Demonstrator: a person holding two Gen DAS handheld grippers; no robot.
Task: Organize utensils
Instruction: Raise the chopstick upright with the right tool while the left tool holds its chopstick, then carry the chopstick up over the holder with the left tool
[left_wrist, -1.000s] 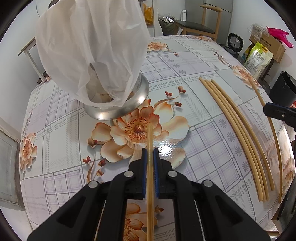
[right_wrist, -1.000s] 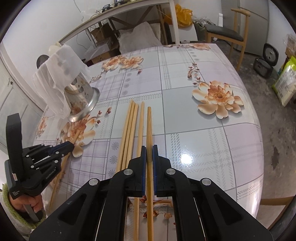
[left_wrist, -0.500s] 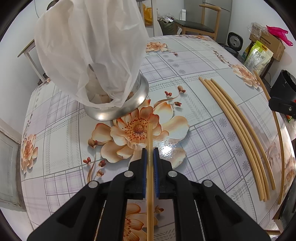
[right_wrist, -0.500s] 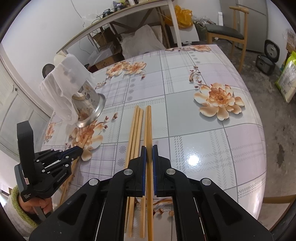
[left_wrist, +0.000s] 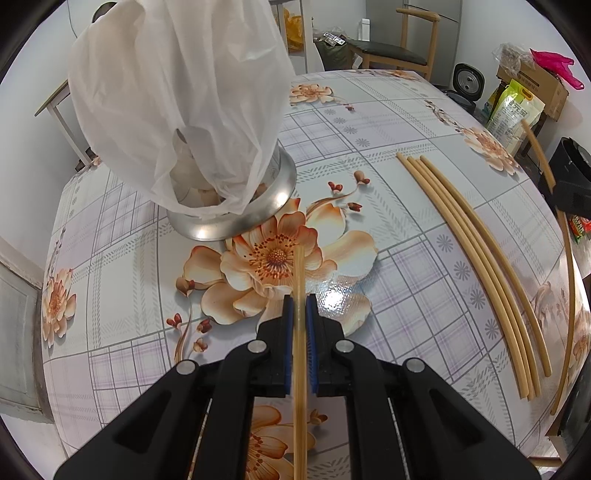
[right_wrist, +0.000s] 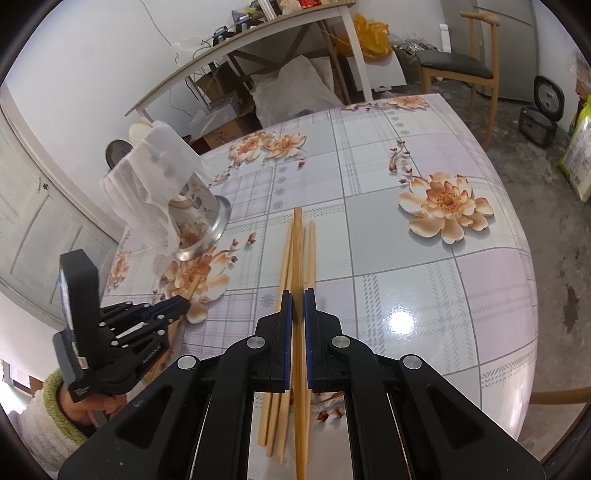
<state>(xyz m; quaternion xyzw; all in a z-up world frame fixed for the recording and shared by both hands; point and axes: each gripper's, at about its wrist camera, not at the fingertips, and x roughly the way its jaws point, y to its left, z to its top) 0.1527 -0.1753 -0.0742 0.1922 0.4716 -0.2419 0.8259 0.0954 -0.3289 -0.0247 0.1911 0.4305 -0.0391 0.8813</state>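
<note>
- Chopsticks: one is clamped between the blue pads of the left gripper, its tip over the big orange flower printed on the table, just short of the holder.
- Another chopstick is clamped in the right gripper, jaws closed on its shaft; it runs lengthwise above the loose bunch.
- Loose chopsticks lie side by side on the table, well to the right of the holder, roughly parallel; the left view shows four in the bunch.
- In the left view the right gripper's chopstick shows at the far right edge, further from the holder than the bunch.
- Holder: a metal cup with a flared base rim, standing on the table, touching the top of the flower print.
- Thin white bag drapes over the holder, hiding most of its body; pale shapes show through the bag near the base.
- In the right view the left gripper is in a hand in a pale sleeve with a green cuff, pointing toward the holder.
- Wooden chair and a long bench stand on the floor beyond the table, further back than the holder.
</note>
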